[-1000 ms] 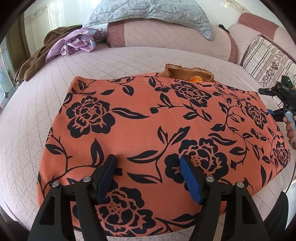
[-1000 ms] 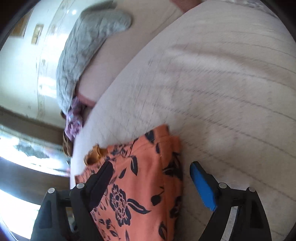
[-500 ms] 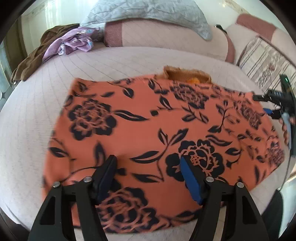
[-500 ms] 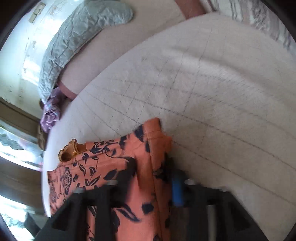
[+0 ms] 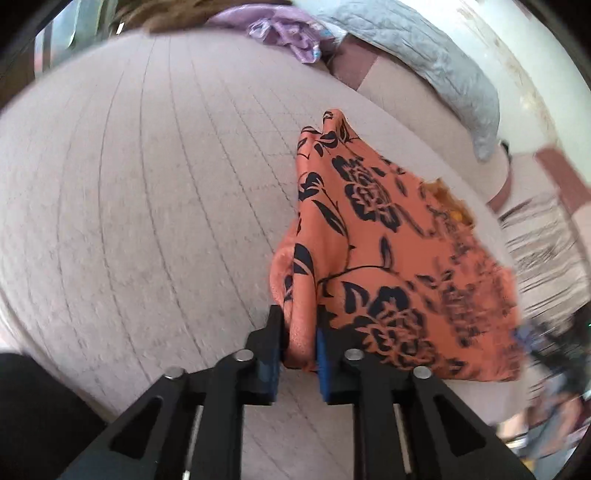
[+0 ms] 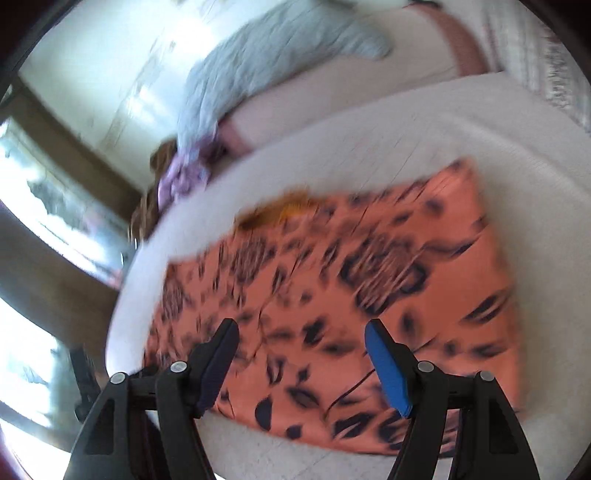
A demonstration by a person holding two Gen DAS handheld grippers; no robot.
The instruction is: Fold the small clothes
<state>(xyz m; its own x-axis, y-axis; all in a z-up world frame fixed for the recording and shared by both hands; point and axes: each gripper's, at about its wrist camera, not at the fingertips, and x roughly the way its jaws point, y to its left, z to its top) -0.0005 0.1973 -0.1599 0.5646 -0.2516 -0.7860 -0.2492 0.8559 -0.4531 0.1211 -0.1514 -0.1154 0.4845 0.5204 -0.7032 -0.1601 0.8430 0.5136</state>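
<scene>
An orange garment with a black flower print point(image 5: 391, 258) lies on the pale quilted bed point(image 5: 129, 221). My left gripper point(image 5: 299, 332) is shut on the garment's near left edge, and the cloth bunches up between the fingers and rises in a fold. In the right wrist view the same garment point(image 6: 369, 280) is spread flat and blurred. My right gripper point(image 6: 301, 328) is open above its near edge and holds nothing. A mustard ruffled piece point(image 5: 450, 203) peeks out at the garment's far edge.
A grey quilted pillow point(image 5: 424, 51) leans on the pink headboard point(image 5: 399, 96). Purple and brown clothes point(image 5: 288, 29) lie piled at the far side of the bed. A striped cushion point(image 5: 543, 229) is at the right. A window point(image 6: 44, 206) is at the left.
My left gripper moved to the garment's left edge and shut on it, lifting a fold. My right gripper opened and pulled back from the right edge; both views are motion blurred.
</scene>
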